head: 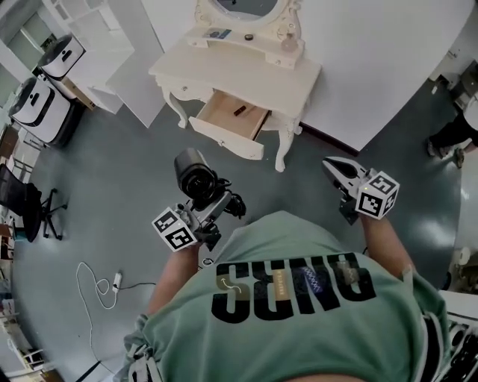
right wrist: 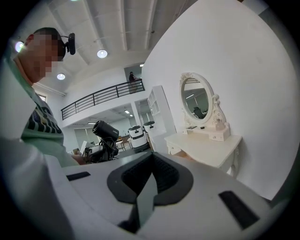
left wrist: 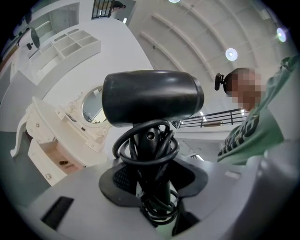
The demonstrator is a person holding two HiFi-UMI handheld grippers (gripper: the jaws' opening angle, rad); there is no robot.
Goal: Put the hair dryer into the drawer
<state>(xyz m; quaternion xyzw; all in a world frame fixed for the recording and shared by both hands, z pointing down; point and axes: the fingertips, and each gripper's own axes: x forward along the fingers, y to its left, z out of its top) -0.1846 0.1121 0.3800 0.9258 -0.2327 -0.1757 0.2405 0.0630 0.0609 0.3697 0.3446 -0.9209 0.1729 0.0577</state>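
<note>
Hair dryer [head: 196, 175]: one, black, barrel roughly level, held in the air in front of the chest, well apart from the drawer and not in it. Cord [left wrist: 145, 145] wound in loops round the handle.

Room: grey-green floor [head: 112, 171], white wall [head: 373, 60] behind the furniture; railed upper gallery and round ceiling lights seen in the right gripper view.

Dressing table [head: 246, 74]: one, cream, curved legs, against the wall. Tabletop largely bare; a few small items on the raised shelf under the mirror, too small to identify.

Person in green shirt [head: 299, 313]: one, bottom of head view. Legs of a second person [head: 448, 138] at the right edge.

White-and-black cases [head: 33, 101]: two, at far left on the floor.

Office chair [head: 26, 209]: one, black, left edge.

Drawer [head: 228, 119]: one, pulled open, wooden inside, one small dark object [head: 240, 110] lying in it.

Oval mirror [head: 246, 7]: one, ornate frame, on the tabletop.

Hand-held grippers: two. Left hand-held gripper [head: 213, 205] [left wrist: 150, 187] clamped partway on the hair dryer's handle and cord. Right hand-held gripper [head: 334, 168] [right wrist: 147, 187] with jaws together, nothing between them, in the air near the table's right leg.

White cable [head: 93, 283]: one, loose loops on the floor at lower left.
</note>
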